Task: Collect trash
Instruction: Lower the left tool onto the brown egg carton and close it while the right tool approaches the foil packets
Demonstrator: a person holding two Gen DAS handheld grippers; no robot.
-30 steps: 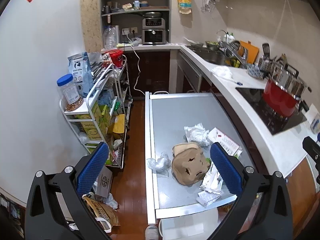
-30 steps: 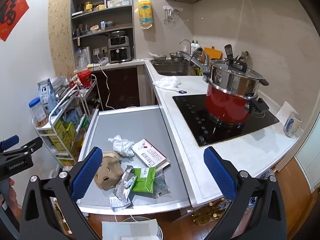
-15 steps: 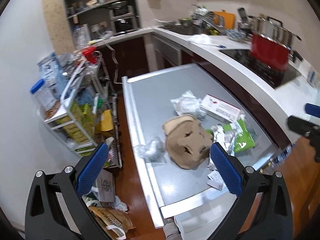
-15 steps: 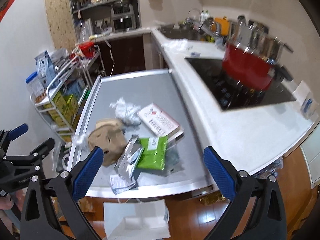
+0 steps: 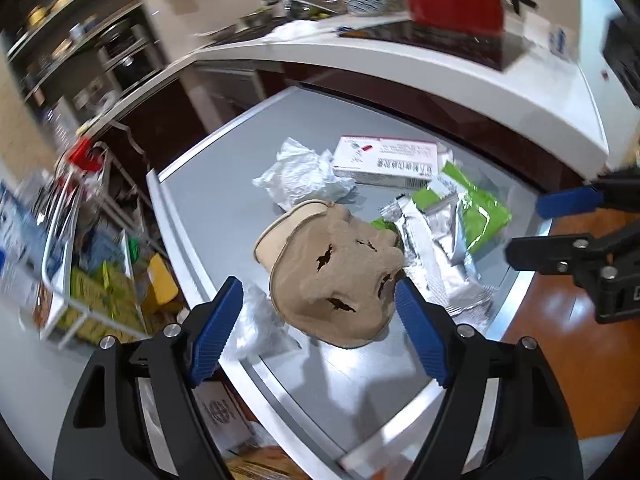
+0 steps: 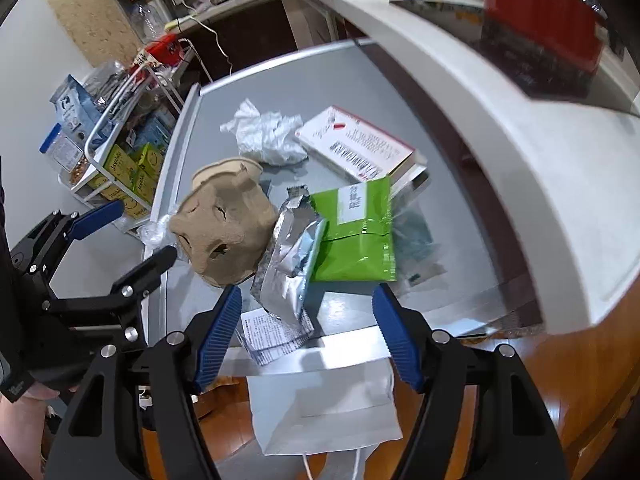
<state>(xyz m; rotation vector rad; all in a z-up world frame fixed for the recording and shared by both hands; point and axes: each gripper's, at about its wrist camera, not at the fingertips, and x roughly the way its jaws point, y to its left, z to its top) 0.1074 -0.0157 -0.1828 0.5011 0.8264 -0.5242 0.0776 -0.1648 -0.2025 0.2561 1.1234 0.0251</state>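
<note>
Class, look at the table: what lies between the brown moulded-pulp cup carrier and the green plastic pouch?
A crumpled silver foil wrapper lies between the brown pulp carrier and the green pouch, overlapping the pouch's edge; the right wrist view shows this most clearly.

A grey table (image 6: 320,80) stands beside a white counter (image 6: 540,160) on wooden floor (image 6: 568,380).

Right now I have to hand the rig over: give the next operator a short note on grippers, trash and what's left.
Left gripper: open, empty, lined up on the brown pulp cup carrier.
Right gripper: open, empty, over the silver foil wrapper.
On the grey table too: crumpled tissue, white box, green pouch, printed slip.
White bag stands open below the table edge.
Nothing collected; all remains.
</note>
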